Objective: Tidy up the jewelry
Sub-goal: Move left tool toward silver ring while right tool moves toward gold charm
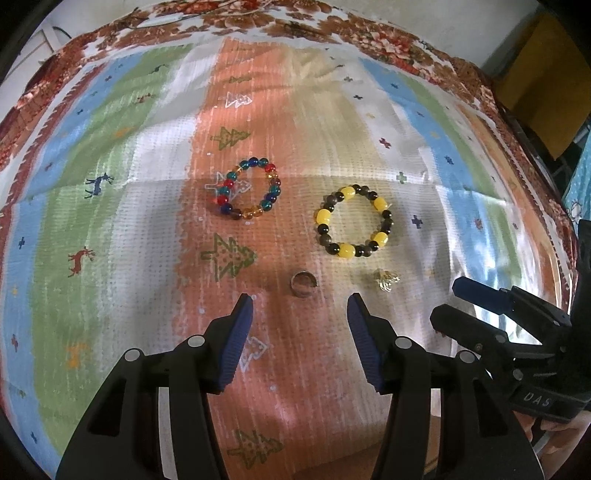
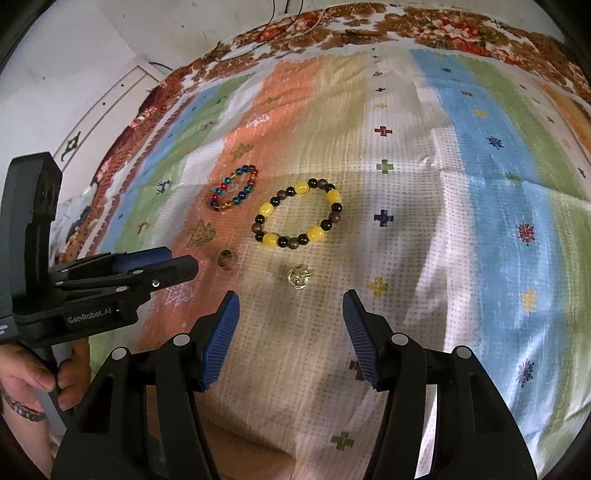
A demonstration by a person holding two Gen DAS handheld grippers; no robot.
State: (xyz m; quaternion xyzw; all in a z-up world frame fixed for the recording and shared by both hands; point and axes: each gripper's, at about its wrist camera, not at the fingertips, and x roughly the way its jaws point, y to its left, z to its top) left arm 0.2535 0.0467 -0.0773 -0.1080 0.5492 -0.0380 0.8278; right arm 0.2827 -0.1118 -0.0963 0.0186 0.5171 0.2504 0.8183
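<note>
A multicoloured bead bracelet (image 1: 248, 189) (image 2: 233, 188) and a yellow-and-dark bead bracelet (image 1: 352, 220) (image 2: 297, 214) lie flat on the patterned cloth. Nearer me sit a plain metal band ring (image 1: 303, 284) (image 2: 225, 259) and a small gold ornate ring (image 1: 385, 279) (image 2: 300, 277). My left gripper (image 1: 300, 301) hovers open just short of the band ring, nothing between its blue pads. My right gripper (image 2: 290, 297) is open just short of the gold ring, also empty. Each gripper shows from the side in the other's view, the right (image 1: 448, 301) and the left (image 2: 181, 264).
The striped cloth (image 1: 110, 206) with tree and deer prints covers the whole surface, edged by a floral border (image 1: 258, 18). A yellow-brown box (image 1: 543, 88) stands off the far right edge. A hand (image 2: 33, 373) holds the left gripper's handle. A white wall (image 2: 74, 74) lies behind.
</note>
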